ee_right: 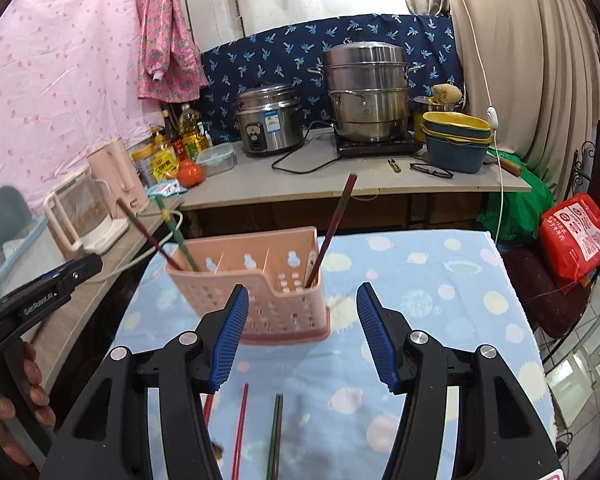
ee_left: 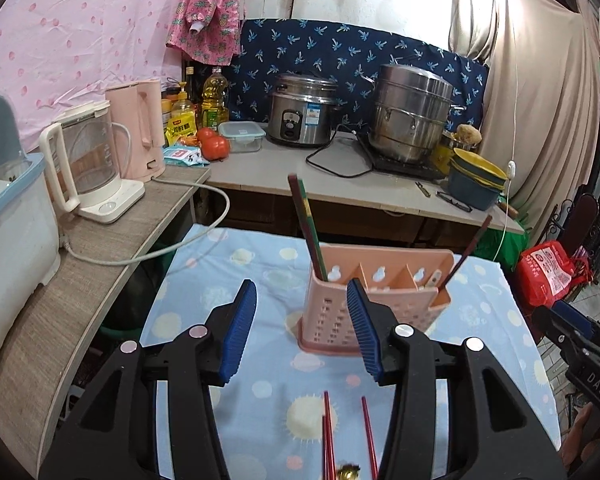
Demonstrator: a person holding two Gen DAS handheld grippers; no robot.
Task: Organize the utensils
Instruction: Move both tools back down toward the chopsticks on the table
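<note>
A pink slotted utensil holder point(ee_left: 364, 304) point(ee_right: 260, 288) stands on the blue patterned cloth point(ee_left: 260, 360). Dark chopsticks point(ee_left: 306, 228) lean out of its left compartment and one chopstick point(ee_left: 466, 254) point(ee_right: 332, 228) out of its right. Loose red chopsticks point(ee_left: 330, 436) point(ee_right: 240, 432) and a dark green one point(ee_right: 275, 436) lie on the cloth close to me. My left gripper point(ee_left: 302, 322) is open and empty just short of the holder. My right gripper point(ee_right: 302, 324) is open and empty too, near the holder's right end. A gold object point(ee_left: 348, 472) shows at the bottom edge.
A wooden shelf point(ee_left: 112, 248) at the left carries a glass kettle point(ee_left: 88, 160) and a pink kettle point(ee_left: 140, 128). The counter behind holds a rice cooker point(ee_left: 302, 110), a steel steamer pot point(ee_left: 410, 116), stacked bowls point(ee_left: 476, 184), tomatoes point(ee_left: 214, 146) and bottles. A red bag point(ee_left: 548, 276) sits at the right.
</note>
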